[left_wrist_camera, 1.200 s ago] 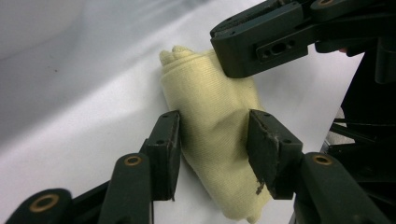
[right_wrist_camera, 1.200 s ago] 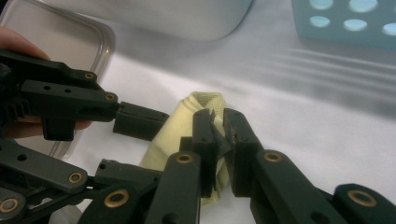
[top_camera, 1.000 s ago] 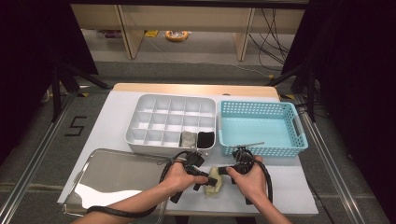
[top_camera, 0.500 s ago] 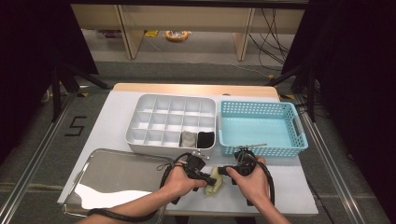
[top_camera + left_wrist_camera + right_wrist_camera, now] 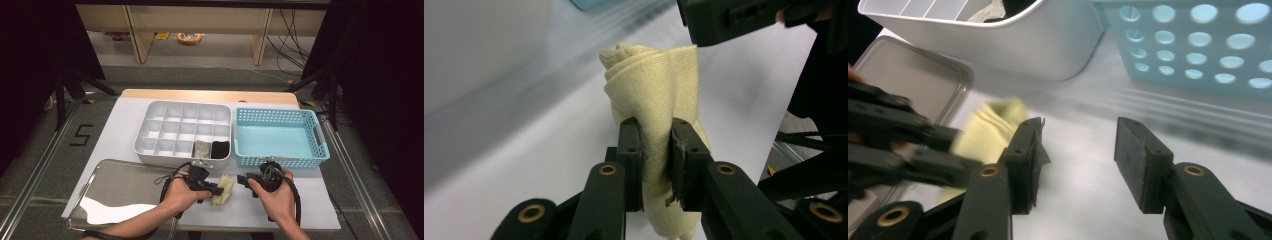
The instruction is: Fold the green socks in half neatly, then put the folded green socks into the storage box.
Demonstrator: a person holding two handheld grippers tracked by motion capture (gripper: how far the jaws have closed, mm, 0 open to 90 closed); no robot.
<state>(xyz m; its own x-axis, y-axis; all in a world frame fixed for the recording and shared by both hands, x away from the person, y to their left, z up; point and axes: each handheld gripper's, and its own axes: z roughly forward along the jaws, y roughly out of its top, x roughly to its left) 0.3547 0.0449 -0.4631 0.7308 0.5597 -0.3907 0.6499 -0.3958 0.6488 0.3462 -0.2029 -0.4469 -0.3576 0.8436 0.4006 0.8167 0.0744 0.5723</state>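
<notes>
- My left gripper (image 5: 656, 150) has just squeezed shut on a soft, pale yellow cloth (image 5: 659, 90), folded up, above the white table (image 5: 125, 125).
- My right gripper (image 5: 1078, 160) has just opened wide, nothing inside.
- The cloth's bottom end is cut off.

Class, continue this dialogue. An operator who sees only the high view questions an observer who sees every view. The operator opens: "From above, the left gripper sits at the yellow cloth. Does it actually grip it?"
Observer: Yes. The left gripper has just been closing, and its pads press the cloth from both sides.
Operator: And the right gripper?
Observer: The right gripper has just been opening. Its jaws stand apart over the table with nothing between them.
Operator: Is the cloth flat?
Observer: No, it is rolled into a bundle that sticks out past the jaws.
</notes>
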